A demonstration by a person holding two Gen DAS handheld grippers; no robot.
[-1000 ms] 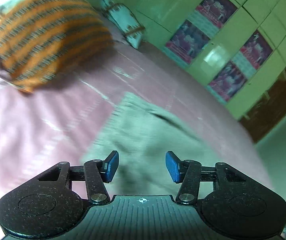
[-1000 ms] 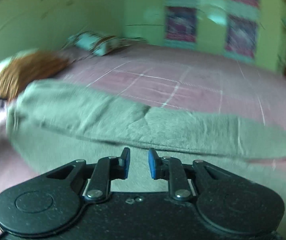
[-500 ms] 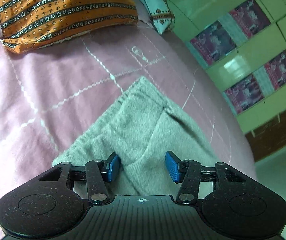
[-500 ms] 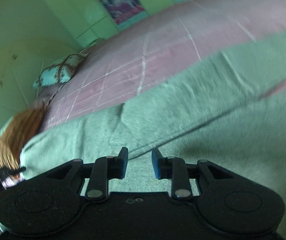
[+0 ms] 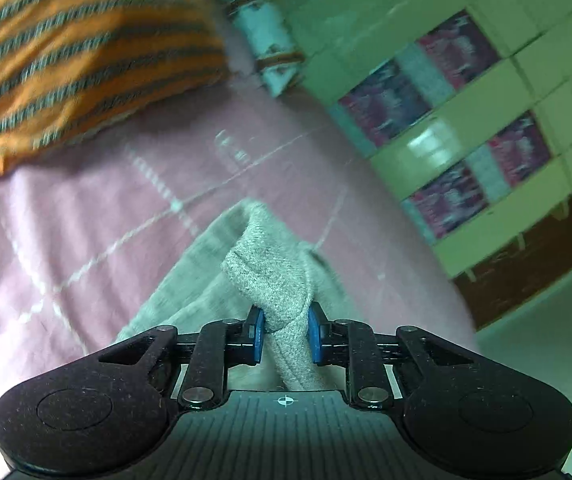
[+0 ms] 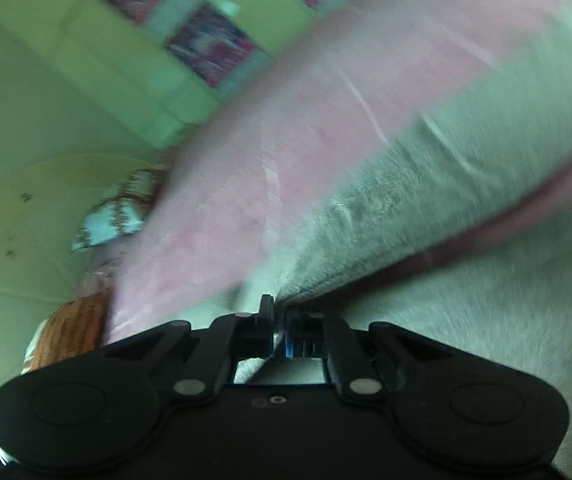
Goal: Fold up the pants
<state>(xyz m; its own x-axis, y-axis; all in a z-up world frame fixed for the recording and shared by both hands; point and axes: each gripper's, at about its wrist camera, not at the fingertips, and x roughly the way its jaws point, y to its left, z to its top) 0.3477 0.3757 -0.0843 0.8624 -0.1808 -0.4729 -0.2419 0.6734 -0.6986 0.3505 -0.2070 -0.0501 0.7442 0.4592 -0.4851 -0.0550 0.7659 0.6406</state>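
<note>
As both jaws have just closed, I see my left gripper (image 5: 285, 334) and right gripper (image 6: 280, 330) clamped on the grey pants (image 5: 274, 280).

Both views smeared w/ motion blur. Landmark: the pink bedsheet (image 5: 86, 216). At its far end the orange striped pillow (image 5: 78, 52) is streaky, pattern detail unreadable, cut off by the top and left edges. Just beside it the small blue pillow (image 5: 264, 52) is a blur, print can't be read. Beyond the sheet, wall posters (image 5: 418, 92) are too smeared to make out. On the sheet, the grey pants (image 5: 274, 276) run under the left gripper (image 5: 285, 338) body, near part hidden. Right wrist view: pants (image 6: 426, 184) streaked, cut by the right edge; right gripper (image 6: 280, 332) pads barely show, fabric edge between them hard to read.
</note>
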